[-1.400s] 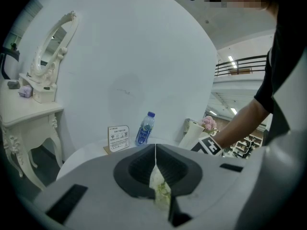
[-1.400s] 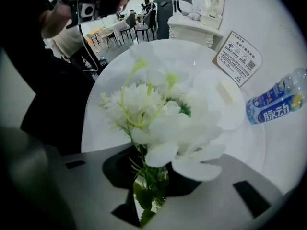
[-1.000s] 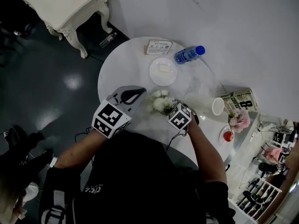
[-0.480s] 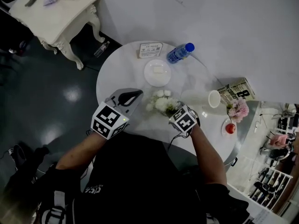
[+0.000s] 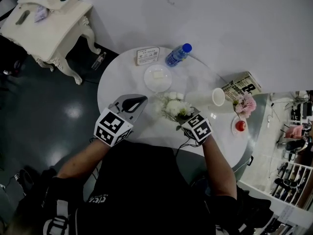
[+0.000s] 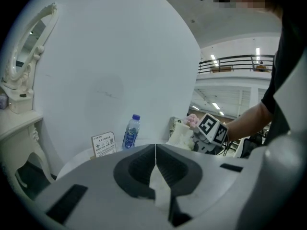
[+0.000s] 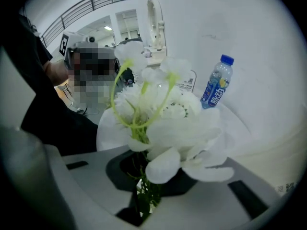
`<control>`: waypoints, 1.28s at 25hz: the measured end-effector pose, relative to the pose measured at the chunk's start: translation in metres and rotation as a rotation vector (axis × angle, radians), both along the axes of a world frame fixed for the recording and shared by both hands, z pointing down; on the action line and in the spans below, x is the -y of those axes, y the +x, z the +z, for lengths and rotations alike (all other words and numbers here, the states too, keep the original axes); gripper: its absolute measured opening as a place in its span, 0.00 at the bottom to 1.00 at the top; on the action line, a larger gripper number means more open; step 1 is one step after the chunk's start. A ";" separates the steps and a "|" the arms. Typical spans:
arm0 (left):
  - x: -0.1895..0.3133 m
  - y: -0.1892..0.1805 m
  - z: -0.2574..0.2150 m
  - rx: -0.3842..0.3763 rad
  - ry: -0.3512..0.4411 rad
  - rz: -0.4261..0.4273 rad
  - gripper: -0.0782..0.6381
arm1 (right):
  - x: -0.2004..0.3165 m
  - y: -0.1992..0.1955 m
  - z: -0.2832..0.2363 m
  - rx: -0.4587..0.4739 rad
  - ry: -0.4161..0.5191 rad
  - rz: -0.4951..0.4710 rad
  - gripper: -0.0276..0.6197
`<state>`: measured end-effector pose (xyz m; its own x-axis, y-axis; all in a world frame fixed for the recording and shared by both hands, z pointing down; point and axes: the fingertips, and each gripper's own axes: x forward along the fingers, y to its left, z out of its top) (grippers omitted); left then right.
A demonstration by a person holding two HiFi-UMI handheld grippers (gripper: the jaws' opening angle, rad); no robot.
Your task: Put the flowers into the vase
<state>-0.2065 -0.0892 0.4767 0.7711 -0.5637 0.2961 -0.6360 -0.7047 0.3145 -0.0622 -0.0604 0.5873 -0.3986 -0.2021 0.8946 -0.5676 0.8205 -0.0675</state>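
My right gripper (image 5: 187, 120) is shut on the green stems of a bunch of white flowers (image 5: 175, 107) and holds it over the middle of the round white table (image 5: 122, 77). In the right gripper view the blooms (image 7: 168, 114) fill the middle, and the stems run down between the jaws (image 7: 144, 186). A white vase (image 5: 215, 97) stands to the right of the bunch, its mouth open. My left gripper (image 5: 139, 101) hovers at the table's near left, shut with nothing in it; its jaws meet in the left gripper view (image 6: 155, 150).
At the table's far side are a blue-capped water bottle (image 5: 177, 55), a sign card (image 5: 147, 55) and a small white plate (image 5: 157, 78). A printed box (image 5: 240, 88), a pink flower (image 5: 244, 104) and a red thing on a saucer (image 5: 240, 126) sit at the right. A white dresser (image 5: 46, 28) stands upper left.
My right gripper has risen and rolled, lifting the white flowers off the table. The left gripper has stayed about where it was.
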 end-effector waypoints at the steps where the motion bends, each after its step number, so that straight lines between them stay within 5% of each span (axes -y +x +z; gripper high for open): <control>1: 0.000 0.001 -0.001 0.004 0.002 0.005 0.12 | -0.001 0.000 -0.005 0.013 0.010 0.006 0.15; 32: 0.012 0.115 -0.009 0.084 0.001 0.039 0.12 | -0.010 0.069 -0.165 0.360 0.239 0.064 0.15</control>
<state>-0.0917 -0.1015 0.4673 0.7651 -0.5338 0.3601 -0.6319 -0.7298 0.2609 0.0071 -0.0501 0.4221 -0.6565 -0.4205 0.6263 -0.5925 0.8013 -0.0830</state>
